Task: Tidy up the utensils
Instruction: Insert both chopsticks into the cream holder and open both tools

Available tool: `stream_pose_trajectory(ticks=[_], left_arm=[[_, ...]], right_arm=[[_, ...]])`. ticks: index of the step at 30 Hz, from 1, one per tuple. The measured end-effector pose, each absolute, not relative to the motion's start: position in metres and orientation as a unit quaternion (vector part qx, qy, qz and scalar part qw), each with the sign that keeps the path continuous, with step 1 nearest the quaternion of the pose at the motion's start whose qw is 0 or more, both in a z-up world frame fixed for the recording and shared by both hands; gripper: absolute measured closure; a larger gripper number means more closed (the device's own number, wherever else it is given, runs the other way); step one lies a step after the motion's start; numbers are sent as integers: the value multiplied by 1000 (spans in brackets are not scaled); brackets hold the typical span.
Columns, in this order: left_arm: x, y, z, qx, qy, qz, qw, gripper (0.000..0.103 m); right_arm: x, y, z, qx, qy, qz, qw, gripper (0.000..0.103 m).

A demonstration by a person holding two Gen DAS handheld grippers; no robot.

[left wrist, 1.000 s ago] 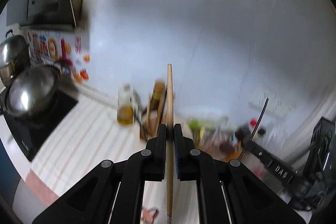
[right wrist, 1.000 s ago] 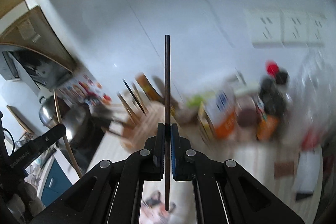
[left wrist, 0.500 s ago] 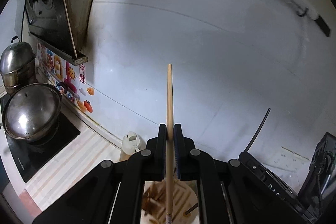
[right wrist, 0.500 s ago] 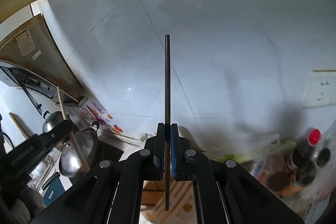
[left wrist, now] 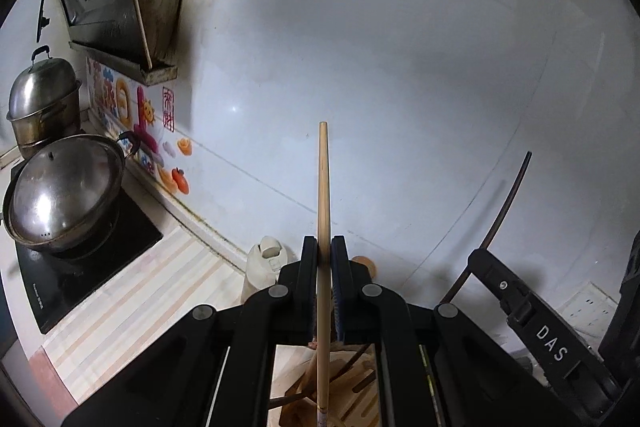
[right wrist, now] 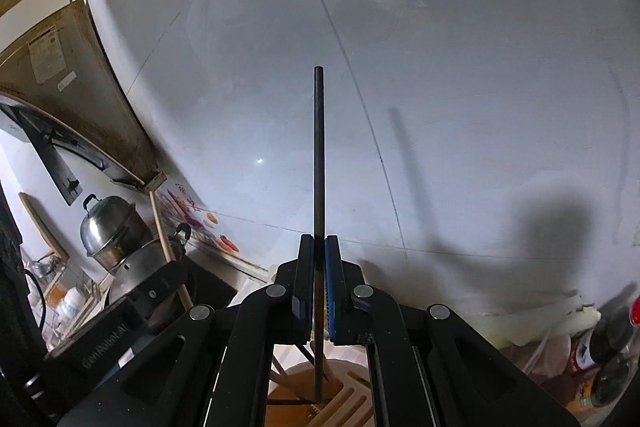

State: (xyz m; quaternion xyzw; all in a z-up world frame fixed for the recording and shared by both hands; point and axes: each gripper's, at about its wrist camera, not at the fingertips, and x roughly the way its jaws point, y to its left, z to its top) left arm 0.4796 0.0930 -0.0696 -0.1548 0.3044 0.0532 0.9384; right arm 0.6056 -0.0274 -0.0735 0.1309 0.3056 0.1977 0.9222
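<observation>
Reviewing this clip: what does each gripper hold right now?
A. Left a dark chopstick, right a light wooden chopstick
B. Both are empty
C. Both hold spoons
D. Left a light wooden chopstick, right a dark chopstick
D: the left gripper is shut on a light wooden chopstick, and the right gripper is shut on a dark chopstick.

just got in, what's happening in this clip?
A person is sorting chopsticks with two handheld grippers. The left gripper is shut on a light wooden chopstick, the right gripper on a dark chopstick. Both sticks stand upright, lower ends down at the slotted wooden utensil holder on the counter, which already holds others. Neither is released yet.
</observation>
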Motion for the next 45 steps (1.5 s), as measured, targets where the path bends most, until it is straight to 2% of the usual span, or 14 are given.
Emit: stream_pose_trajectory(ticks=[12,26,34,35,36,37,38,39,40,42,44,45], left_arm=[[489,89,-94,-155,326,58,931,99],[487,93,-99,-172,341,36,923,98],[472,95,-92,-168,373,19,912,94],[468,96,-89,-168,374,18,912,88],[465,97,-87,-166,374,21,912,80],[461,99,-83,-165,373,29,913,48],[456,101,-80,-164,369,39,914,12],[449,104,-75,-163,359,51,918,3],[443,106,-71,-159,350,58,921,1],[432,109,-66,-152,347,68,923,1],[421,111,-67,-144,346,79,924,0],[415,111,-68,-138,345,84,925,0]], right_arm=[[611,-18,-101,115,324,216,914,98],[601,-14,-110,92,344,245,902,98],[596,-16,-121,83,407,284,864,96],[595,-19,-122,89,413,287,860,93],[593,-21,-123,92,416,287,858,85],[591,-24,-122,95,416,288,858,76],[588,-27,-121,96,416,287,858,71],[584,-32,-119,98,415,285,858,62],[580,-34,-116,98,414,284,859,52],[569,-43,-112,96,412,278,862,42],[559,-47,-110,85,409,267,868,36],[551,-51,-109,76,410,255,872,29]])
